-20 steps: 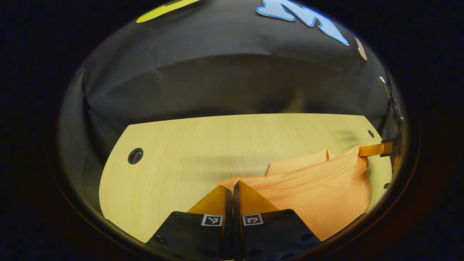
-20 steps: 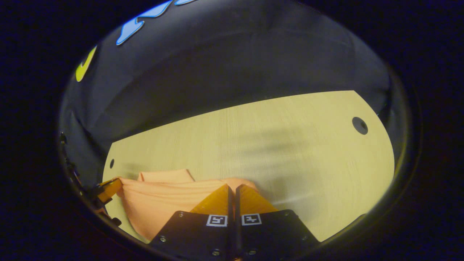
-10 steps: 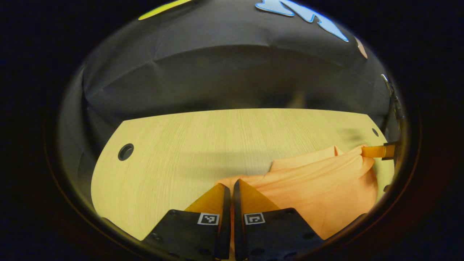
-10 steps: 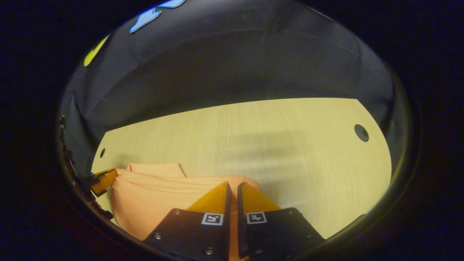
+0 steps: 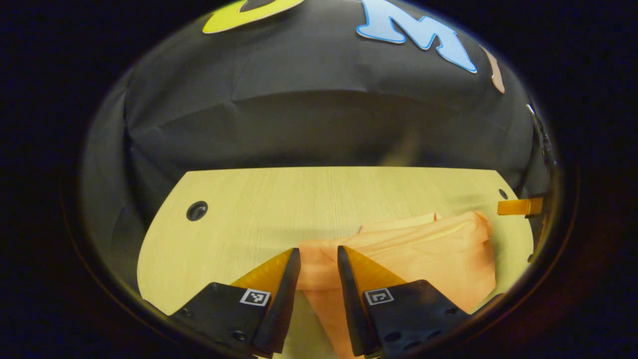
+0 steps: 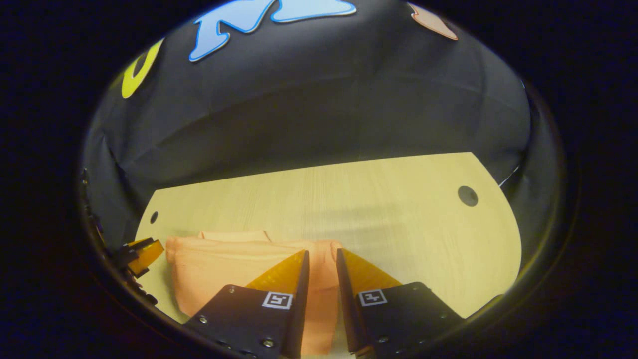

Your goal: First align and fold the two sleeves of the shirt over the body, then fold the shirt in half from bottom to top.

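Orange shirt folded between parted tongs, table beyond.

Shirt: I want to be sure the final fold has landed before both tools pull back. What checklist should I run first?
1. Left tool open, fabric free: ok.
2. Right tool open, fabric free: ok.
3. Shirt lying on the table, not hanging: ok.
4. Folded edges lined up: cannot tell, the near part is hidden behind the tools.
5. Sleeves tucked inside the fold: cannot tell.
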